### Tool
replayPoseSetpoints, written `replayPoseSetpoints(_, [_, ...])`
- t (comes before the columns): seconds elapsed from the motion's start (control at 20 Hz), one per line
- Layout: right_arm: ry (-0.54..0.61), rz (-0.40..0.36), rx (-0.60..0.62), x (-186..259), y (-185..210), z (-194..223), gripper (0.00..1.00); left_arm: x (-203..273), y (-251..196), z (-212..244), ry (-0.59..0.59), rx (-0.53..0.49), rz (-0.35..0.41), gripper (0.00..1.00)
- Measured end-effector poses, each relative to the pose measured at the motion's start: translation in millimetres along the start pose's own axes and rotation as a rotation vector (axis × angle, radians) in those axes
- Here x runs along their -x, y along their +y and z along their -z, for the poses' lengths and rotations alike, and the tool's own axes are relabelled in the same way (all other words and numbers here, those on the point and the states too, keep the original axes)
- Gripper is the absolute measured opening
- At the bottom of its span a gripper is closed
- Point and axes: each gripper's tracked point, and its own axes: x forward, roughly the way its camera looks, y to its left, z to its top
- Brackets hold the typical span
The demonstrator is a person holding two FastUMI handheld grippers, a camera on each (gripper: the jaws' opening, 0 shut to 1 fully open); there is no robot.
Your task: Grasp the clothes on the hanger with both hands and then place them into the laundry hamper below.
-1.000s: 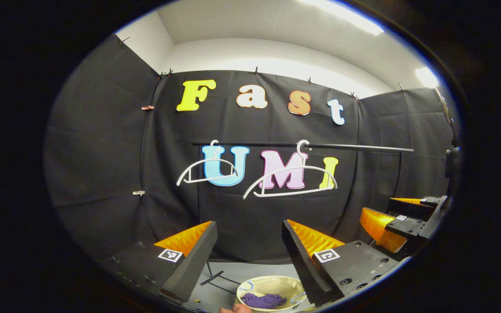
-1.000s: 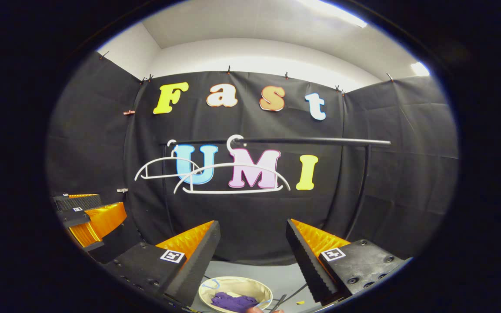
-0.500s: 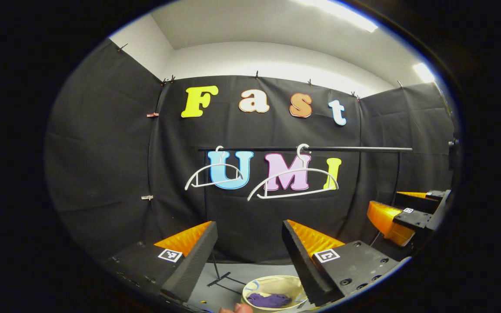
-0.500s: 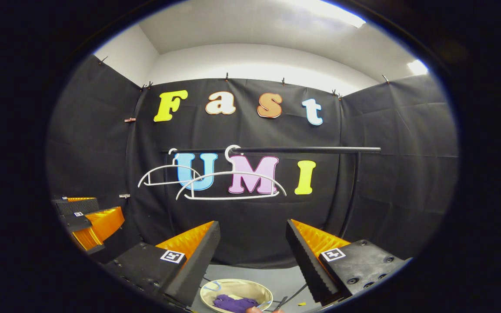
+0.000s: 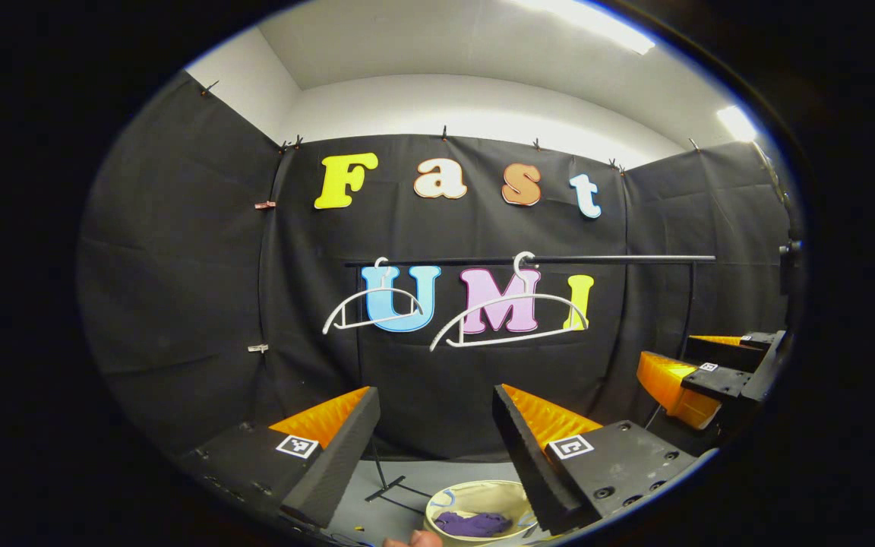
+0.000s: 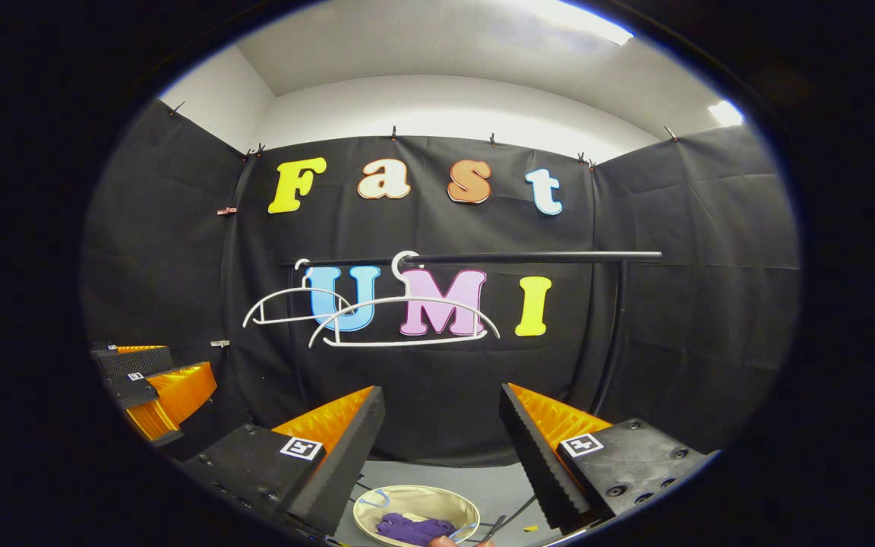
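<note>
We held both grippers, left (image 5: 435, 448) and right (image 6: 441, 448), wide and empty above the hamper (image 6: 416, 516); the purple clothes (image 6: 411, 527) lay inside, so withdrawing clear of the hangers (image 6: 404, 323) seemed best.

white plastic hangers (image 5: 510, 319); purple cloth clothes (image 5: 472, 523).

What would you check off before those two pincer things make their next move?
1. Left tool open, nothing between its fingers: ok.
2. Right tool open, nothing held: ok.
3. Purple clothes lying inside the laundry hamper: ok.
4. Both white hangers on the rail bare, no garment left to grasp: ok.
5. Whether the garment sits wholly inside the hamper's rim: cannot tell, the near edge is cut off.
</note>
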Motion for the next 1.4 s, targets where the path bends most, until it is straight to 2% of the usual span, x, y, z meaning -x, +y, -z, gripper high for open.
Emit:
replayPoseSetpoints(0.2, [0.003,-0.007,0.005,-1,1,1,0.98,1,-2,-1,0.001,0.004,0.003,0.94])
replayPoseSetpoints(0.25, [0.005,-0.009,0.005,-2,2,3,0.98,0,-2,-1,0.0,0.004,0.004,0.91])
replayPoseSetpoints(0.35, [0.008,-0.011,0.005,-3,1,3,0.98,-1,-3,-1,0.002,0.005,0.005,0.91])
replayPoseSetpoints(0.45, [0.009,-0.013,0.0,-4,2,2,0.98,-2,-3,0,0.005,0.004,0.007,0.94])
replayPoseSetpoints(0.55, [0.007,-0.012,-0.003,-3,1,2,0.98,-3,-2,0,0.006,0.003,0.007,0.9])
replayPoseSetpoints(0.6, [0.005,-0.012,-0.002,-3,0,1,0.98,-3,-3,0,0.005,0.004,0.007,0.94])
replayPoseSetpoints(0.8, [0.006,-0.01,0.004,-6,0,2,1.0,-5,-2,-2,0.003,0.007,0.01,0.94])
replayPoseSetpoints(0.85, [0.008,-0.01,0.003,-6,0,3,0.98,-5,-1,-2,0.004,0.008,0.01,0.94])
replayPoseSetpoints(1.4, [0.004,-0.007,-0.001,-9,1,1,0.98,-9,5,-3,0.0,0.002,-0.008,0.94])
